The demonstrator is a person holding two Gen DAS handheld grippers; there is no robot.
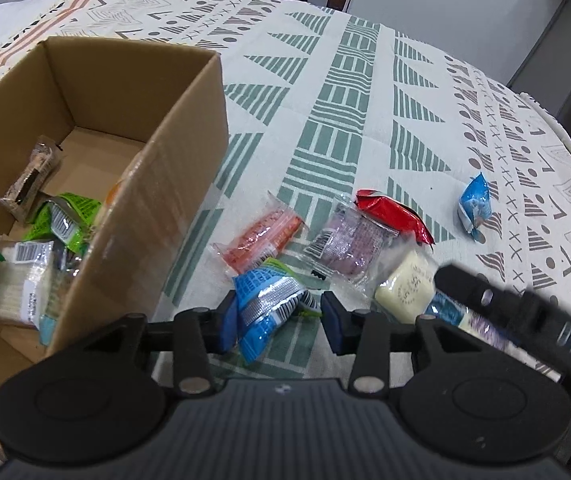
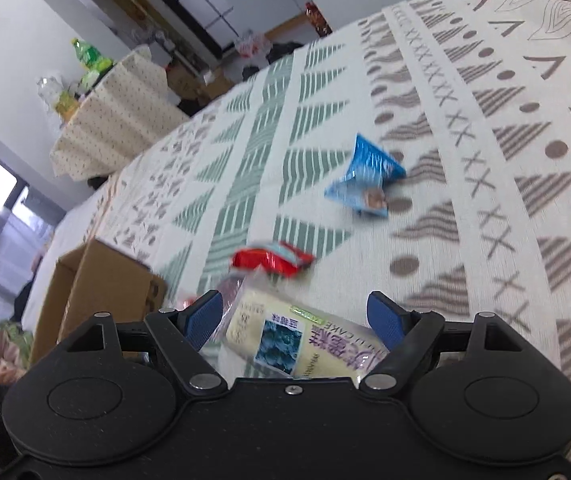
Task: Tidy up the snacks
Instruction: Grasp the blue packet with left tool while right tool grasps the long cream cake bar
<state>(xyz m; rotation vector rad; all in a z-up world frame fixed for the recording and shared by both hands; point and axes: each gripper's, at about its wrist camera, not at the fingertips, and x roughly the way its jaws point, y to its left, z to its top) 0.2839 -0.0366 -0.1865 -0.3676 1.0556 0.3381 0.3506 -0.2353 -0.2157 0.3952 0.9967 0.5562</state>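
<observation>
My left gripper (image 1: 279, 320) is shut on a blue and silver snack packet (image 1: 269, 308), which lies on the cloth just right of the cardboard box (image 1: 125, 184). The box holds several wrapped snacks. My right gripper (image 2: 295, 316) stands open over a cream cake packet (image 2: 285, 332) that lies between its blue pads (image 2: 385, 320) without being pressed. In the left wrist view that cake packet (image 1: 405, 284) shows beside the right gripper's black housing (image 1: 545, 320).
Loose on the patterned tablecloth (image 1: 345, 100) lie an orange packet (image 1: 261, 236), a purple packet (image 1: 345, 244), a red packet (image 1: 393, 212) and, farther right, a blue packet (image 1: 475, 204). The right wrist view shows the red packet (image 2: 273, 260), the blue packet (image 2: 369, 176) and the box (image 2: 97, 292).
</observation>
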